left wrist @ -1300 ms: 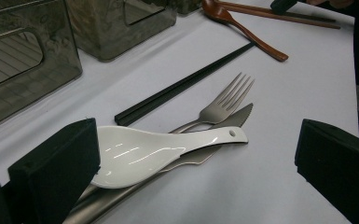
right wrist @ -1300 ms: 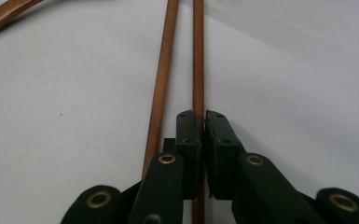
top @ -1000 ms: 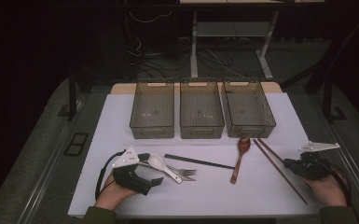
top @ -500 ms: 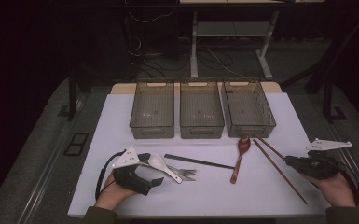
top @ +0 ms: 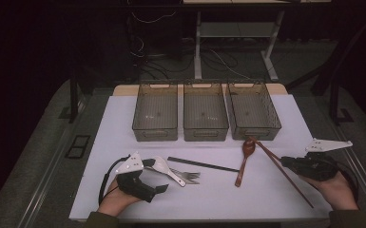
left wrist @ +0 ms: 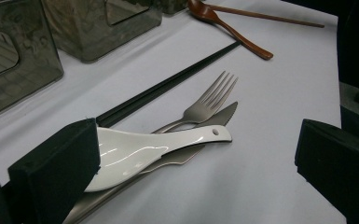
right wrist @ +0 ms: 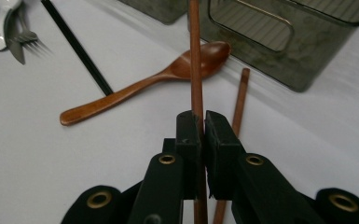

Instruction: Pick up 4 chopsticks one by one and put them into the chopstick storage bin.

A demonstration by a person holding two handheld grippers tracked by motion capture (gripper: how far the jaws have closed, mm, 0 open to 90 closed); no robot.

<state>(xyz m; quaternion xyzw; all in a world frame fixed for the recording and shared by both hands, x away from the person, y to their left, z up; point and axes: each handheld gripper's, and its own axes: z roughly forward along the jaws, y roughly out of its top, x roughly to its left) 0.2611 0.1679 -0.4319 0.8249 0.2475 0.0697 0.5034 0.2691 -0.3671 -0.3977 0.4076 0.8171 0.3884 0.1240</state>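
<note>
My right gripper is shut on a brown chopstick that points toward the right bin. Its twin lies on the white mat just to the right of the jaws. In the high view the right gripper sits at the mat's right edge. My left gripper stands open at the front left, its jaws wide either side of a white spoon. The spoon's bowl sits against the left pad. A fork and a knife lie under the spoon.
Three smoky plastic bins stand in a row at the back of the mat. A wooden spoon and a pair of black chopsticks lie in the middle. Dark floor and table legs lie beyond the mat.
The right gripper has risen slightly and shifted a little to the right, still shut on the chopstick. The left gripper has stayed where it was.
</note>
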